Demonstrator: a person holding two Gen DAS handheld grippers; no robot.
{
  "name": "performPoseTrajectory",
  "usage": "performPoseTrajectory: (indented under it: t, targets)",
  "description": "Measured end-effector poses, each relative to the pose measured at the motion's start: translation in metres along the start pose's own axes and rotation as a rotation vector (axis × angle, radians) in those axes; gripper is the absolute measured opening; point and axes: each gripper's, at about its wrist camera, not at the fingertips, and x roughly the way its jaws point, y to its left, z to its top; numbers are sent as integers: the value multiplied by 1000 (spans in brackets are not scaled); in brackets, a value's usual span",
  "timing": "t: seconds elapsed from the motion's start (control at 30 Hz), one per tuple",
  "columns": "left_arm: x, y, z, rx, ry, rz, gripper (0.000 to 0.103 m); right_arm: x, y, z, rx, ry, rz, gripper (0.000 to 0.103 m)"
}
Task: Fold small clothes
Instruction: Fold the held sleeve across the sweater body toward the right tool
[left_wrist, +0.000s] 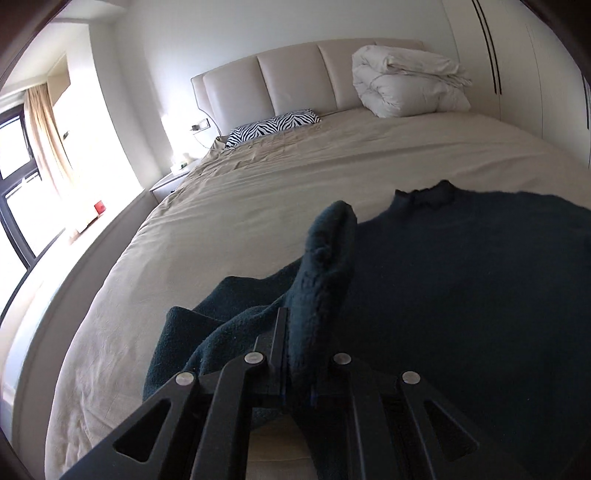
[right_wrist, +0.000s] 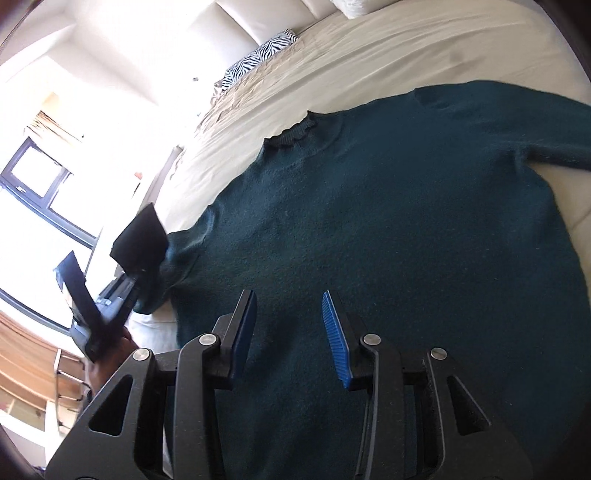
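Observation:
A dark teal knitted sweater (left_wrist: 461, 280) lies flat on the bed, collar (right_wrist: 291, 134) toward the headboard. My left gripper (left_wrist: 301, 325) is shut on the sweater's left sleeve (left_wrist: 325, 266), whose cuff sticks up past the fingers. In the right wrist view the left gripper (right_wrist: 138, 269) shows at the left edge, holding that sleeve (right_wrist: 142, 236) lifted off the bed. My right gripper (right_wrist: 290, 321) is open and empty, its blue pads (right_wrist: 334, 332) just above the sweater's lower body (right_wrist: 388, 258). The other sleeve (right_wrist: 535, 125) lies spread to the right.
The bed has a beige sheet (left_wrist: 258, 206) and a padded headboard (left_wrist: 295, 81). A zebra-print pillow (left_wrist: 273, 127) and a folded white duvet (left_wrist: 402, 85) lie at the head. A window (left_wrist: 14, 184) with a sill is on the left, wardrobe doors (left_wrist: 517, 55) on the right.

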Motion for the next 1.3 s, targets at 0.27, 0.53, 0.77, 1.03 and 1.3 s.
performPoseTrajectory:
  t: [0.27,0.53,0.77,1.03,1.3]
  targets:
    - [-10,-37,-17,208,-16,107,8,84,31,39,86,164,262,76]
    - [-16,-50,-29,305,-49,166,9,163,57,59,181,319,380,76]
    - [-15,-55,-26,314,-59,177,14,197,77,59,98,403,354,30]
    - [-34,-53,-28,291,-106,132,83,168,71,90,8,266,242,7]
    - [-32,45,-12,-118,-14,-107,57,126,12,145,23,124,82,7]
